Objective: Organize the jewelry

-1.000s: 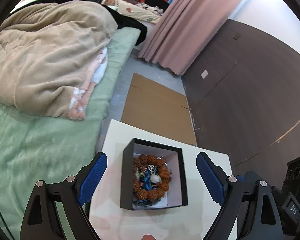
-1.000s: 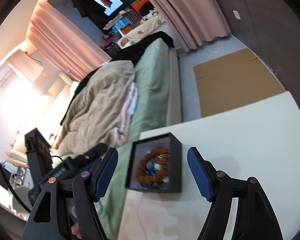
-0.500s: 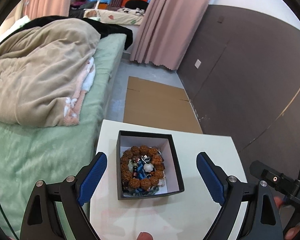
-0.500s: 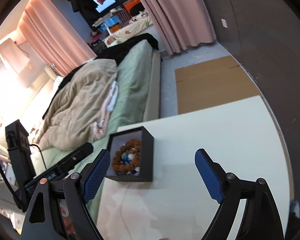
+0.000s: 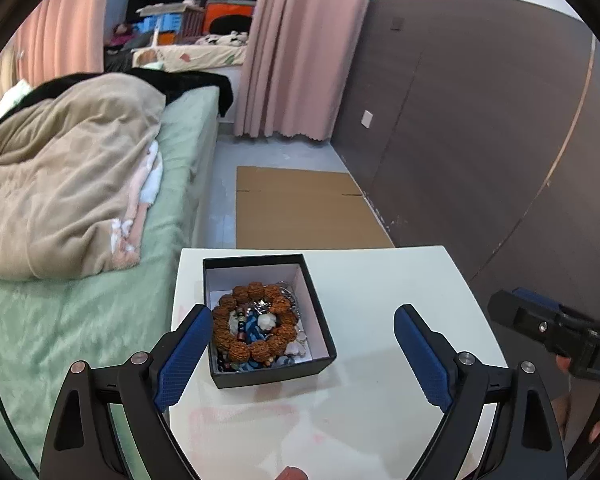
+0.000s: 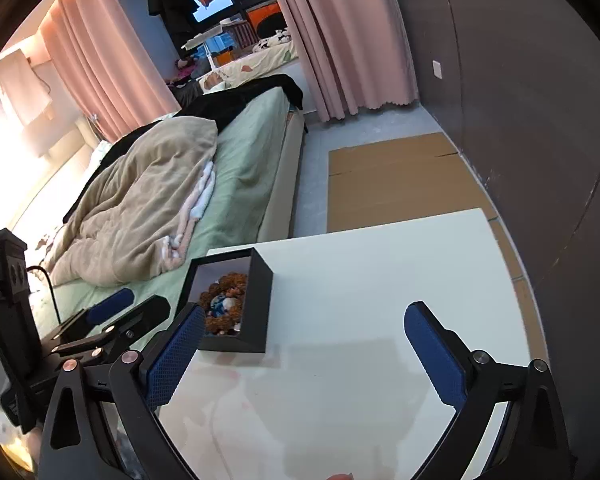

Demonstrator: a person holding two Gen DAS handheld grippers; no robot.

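A black box (image 5: 272,374) with a white lining stands near the left edge of the white table (image 5: 384,280). It holds a bracelet of brown knobbly beads (image 5: 236,350) over blue and white pieces and a silver chain. My left gripper (image 5: 303,312) is open, hovering short of the box, its left pad close beside the box's left wall. My right gripper (image 6: 305,308) is opening, with only bare table between its pads. The box (image 6: 256,304) and bracelet (image 6: 220,320) lie by its left pad. Each gripper shows in the other's view: right (image 5: 540,328), left (image 6: 112,308).
A bed (image 5: 80,320) with a green sheet and a beige blanket (image 5: 60,184) runs along the table's left side. Flat cardboard (image 5: 300,208) lies on the floor beyond the table. A dark panelled wall (image 5: 480,140) and a pink curtain (image 5: 296,48) stand behind.
The right gripper's jaws have spread wider. Both views have rolled and drawn back; the box now sits left of centre in the left view, and the right gripper has come in at its right edge.
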